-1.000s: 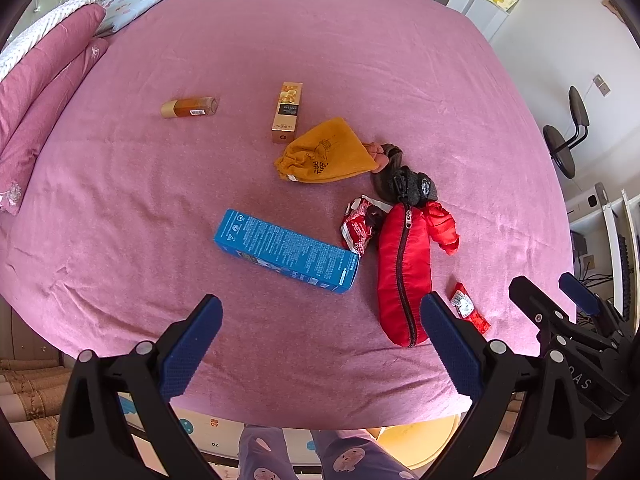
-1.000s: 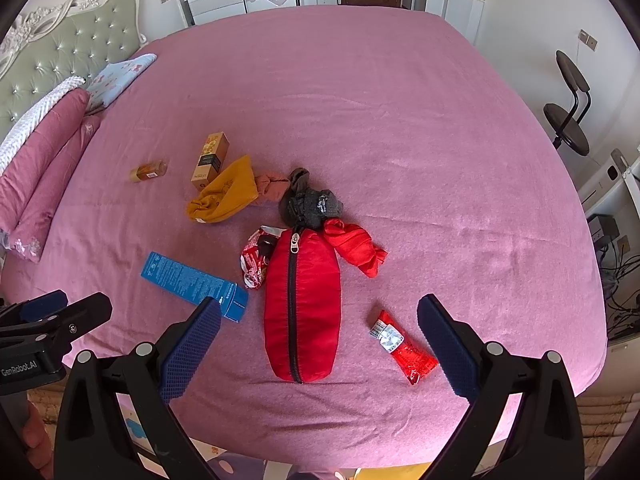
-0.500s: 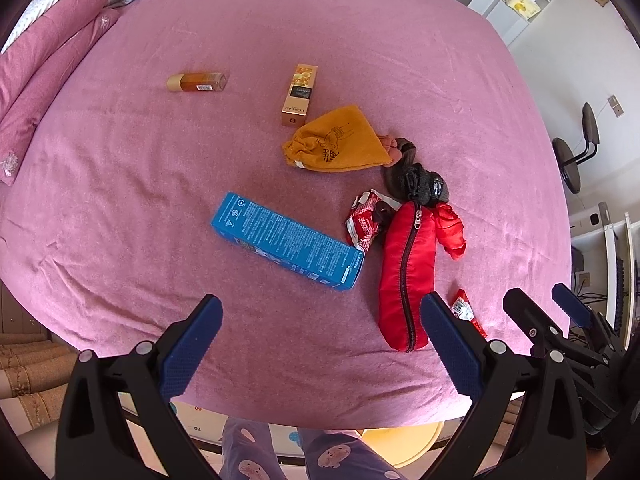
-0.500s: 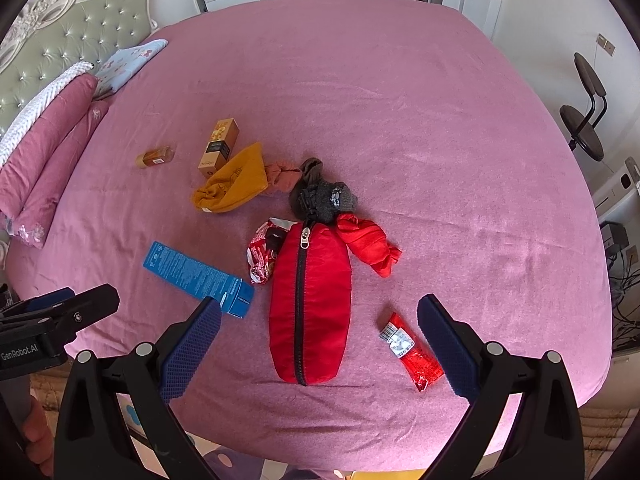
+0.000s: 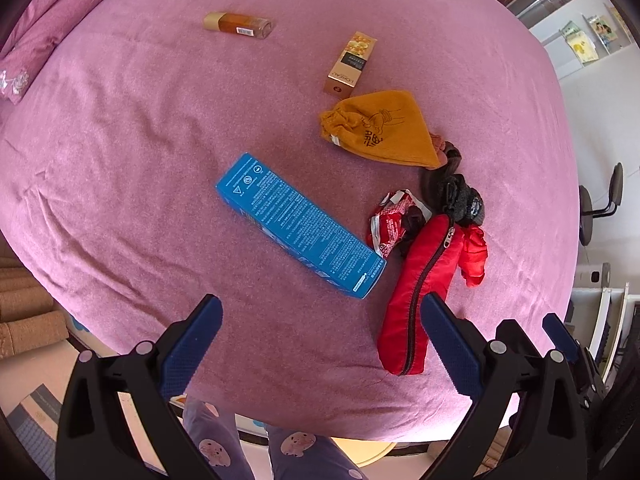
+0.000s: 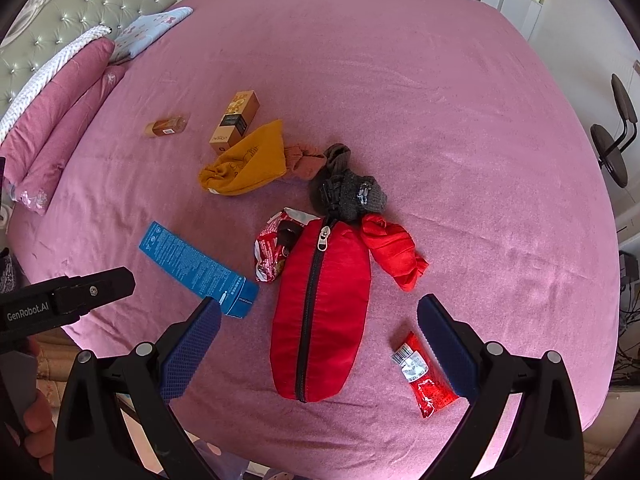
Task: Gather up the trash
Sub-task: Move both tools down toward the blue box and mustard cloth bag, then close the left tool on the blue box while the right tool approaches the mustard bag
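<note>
Pink bedspread strewn with litter, both grippers poised above its near edge.

Trash lies close to that edge: a red sachet (image 6: 425,376) just under the right gripper (image 6: 318,346), a crumpled red wrapper (image 6: 270,252) touching the red zip pouch (image 6: 320,312), and a blue box (image 5: 298,226) ahead of the left gripper (image 5: 320,342). Both grippers hang wide apart and empty, probably to straddle a piece. Farther in lie a yellow cloth bag (image 5: 382,130), a gold box (image 5: 350,64) and a small bottle (image 5: 238,26).

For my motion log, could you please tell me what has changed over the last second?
Both claws have advanced over the bed: the left claw toward the blue box, the right claw toward the red pouch. Both stayed open; nothing was taken hold of, and no item shifted.
</note>
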### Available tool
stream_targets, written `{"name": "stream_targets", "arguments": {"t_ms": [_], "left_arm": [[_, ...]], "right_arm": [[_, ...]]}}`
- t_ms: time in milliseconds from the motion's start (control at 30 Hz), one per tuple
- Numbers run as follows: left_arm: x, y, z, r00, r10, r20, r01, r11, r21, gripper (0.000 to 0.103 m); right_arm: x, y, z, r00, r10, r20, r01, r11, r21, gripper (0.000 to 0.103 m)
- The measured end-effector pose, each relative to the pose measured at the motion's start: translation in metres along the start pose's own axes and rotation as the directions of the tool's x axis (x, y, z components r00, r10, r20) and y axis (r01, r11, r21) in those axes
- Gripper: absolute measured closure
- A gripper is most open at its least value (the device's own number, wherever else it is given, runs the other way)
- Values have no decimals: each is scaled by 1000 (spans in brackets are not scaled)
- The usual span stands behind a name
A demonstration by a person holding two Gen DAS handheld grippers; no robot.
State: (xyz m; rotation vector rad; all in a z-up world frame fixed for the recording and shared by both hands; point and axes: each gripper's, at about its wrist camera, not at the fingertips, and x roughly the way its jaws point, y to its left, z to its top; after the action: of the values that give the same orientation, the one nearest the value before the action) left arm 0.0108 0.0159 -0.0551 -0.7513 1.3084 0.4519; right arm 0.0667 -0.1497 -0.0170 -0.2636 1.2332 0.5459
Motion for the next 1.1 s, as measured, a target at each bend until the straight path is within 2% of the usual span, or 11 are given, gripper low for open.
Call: {"name": "stream_targets", "arguments": {"t_ms": [233,400,600,833,1100], "left_arm": [[29,13,11,998,-12,-59,3,990,-138,4],[53,17,19,995,-26,-96,2,970,-241,4],[86,21,31,991,-13,-136,-35,938,-344,4],[123,25,41,984,36,-176,-104,912,-396,4],[155,29,41,974,49,-219,-143,887,-439,4]], "right_arm": [[25,3,8,998,18,-55,-21,998,-53,9],[42,6,13,995,36,-91,-44,995,-91,9],[59,9,26,993,52,-104,-66,989,-135,9],[84,9,43,990,60,-127,-82,981,-177,9],[99,11,63,992,68,-108,-90,971,-222,9]]}}
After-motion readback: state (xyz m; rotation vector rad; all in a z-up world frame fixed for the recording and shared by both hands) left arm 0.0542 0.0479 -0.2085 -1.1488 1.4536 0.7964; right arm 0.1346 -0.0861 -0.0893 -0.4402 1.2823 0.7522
